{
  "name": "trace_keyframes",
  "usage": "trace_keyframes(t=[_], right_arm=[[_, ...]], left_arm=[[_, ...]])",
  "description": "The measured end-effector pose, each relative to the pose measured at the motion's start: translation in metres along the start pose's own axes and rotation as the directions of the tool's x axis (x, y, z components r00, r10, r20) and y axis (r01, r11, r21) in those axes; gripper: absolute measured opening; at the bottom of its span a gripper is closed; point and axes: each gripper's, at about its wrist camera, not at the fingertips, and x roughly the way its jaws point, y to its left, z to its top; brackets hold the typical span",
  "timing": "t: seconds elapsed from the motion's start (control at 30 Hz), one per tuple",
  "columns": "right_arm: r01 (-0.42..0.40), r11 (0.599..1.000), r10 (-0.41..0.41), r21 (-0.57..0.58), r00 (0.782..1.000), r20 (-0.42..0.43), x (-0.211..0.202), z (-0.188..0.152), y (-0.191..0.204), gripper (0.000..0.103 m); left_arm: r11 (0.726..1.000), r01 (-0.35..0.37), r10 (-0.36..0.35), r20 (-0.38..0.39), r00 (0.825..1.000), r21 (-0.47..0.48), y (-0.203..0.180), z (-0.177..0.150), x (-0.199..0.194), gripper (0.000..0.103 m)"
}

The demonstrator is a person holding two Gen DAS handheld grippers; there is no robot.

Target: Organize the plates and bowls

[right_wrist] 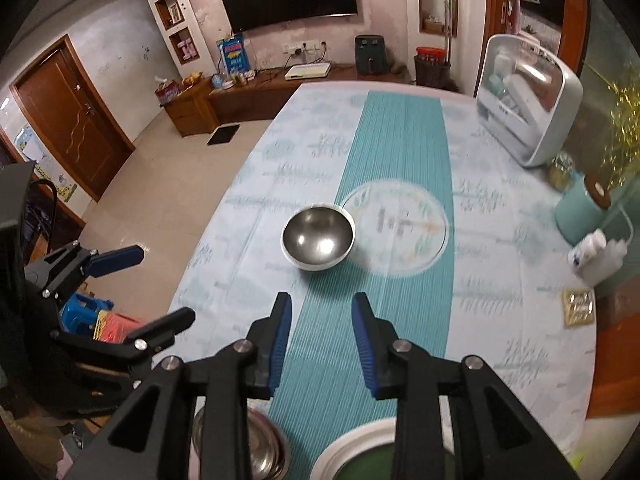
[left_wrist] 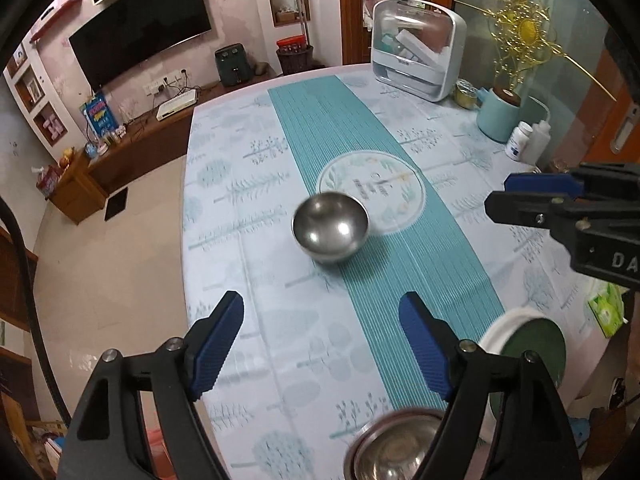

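Note:
A steel bowl (left_wrist: 330, 227) stands on the teal runner mid-table, beside a round printed plate (left_wrist: 374, 197); both also show in the right wrist view, bowl (right_wrist: 318, 238) and plate (right_wrist: 400, 227). Near the front edge lie a second steel bowl (left_wrist: 394, 446) (right_wrist: 262, 446) and a green plate with a white rim (left_wrist: 532, 346) (right_wrist: 360, 456). My left gripper (left_wrist: 320, 346) is open and empty, short of the mid-table bowl. My right gripper (right_wrist: 321, 342) is open and empty above the runner; it also shows in the left wrist view (left_wrist: 504, 194).
A white dish cabinet (left_wrist: 418, 54) stands at the table's far right. A teal pot with a gold ornament (left_wrist: 500, 114), white bottles (left_wrist: 524, 140) and a tissue pack (left_wrist: 606, 308) line the right side. The table's left edge (left_wrist: 186, 216) drops to the floor.

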Motion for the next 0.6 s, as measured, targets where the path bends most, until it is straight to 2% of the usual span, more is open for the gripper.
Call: trace_keyframes(t=[0.07, 0.27, 0.47, 0.6], right_arm=[[0.0, 1.0, 0.0, -0.001, 1.0, 0.002, 0.007, 0.013, -0.003, 0.031], [0.014, 1.0, -0.013, 0.018, 0.999, -0.037, 0.047, 0.041, -0.016, 0.031], [-0.012, 0.996, 0.021, 0.085, 0.995, -0.098, 0.097, 0.053, -0.035, 0.031], [-0.029, 0.99, 0.05, 0.137, 0.988, -0.146, 0.132, 0.054, -0.048, 0.031]], left_arm=[[1.0, 0.009, -0.009, -0.014, 1.0, 0.0, 0.002, 0.011, 0.015, 0.08], [0.997, 0.002, -0.011, -0.117, 0.993, -0.077, 0.022, 0.036, 0.082, 0.08], [0.991, -0.028, 0.004, -0.186, 0.983, -0.128, 0.038, 0.043, 0.143, 0.08], [0.981, -0.031, -0.014, -0.231, 0.973, -0.192, 0.047, 0.041, 0.178, 0.08]])
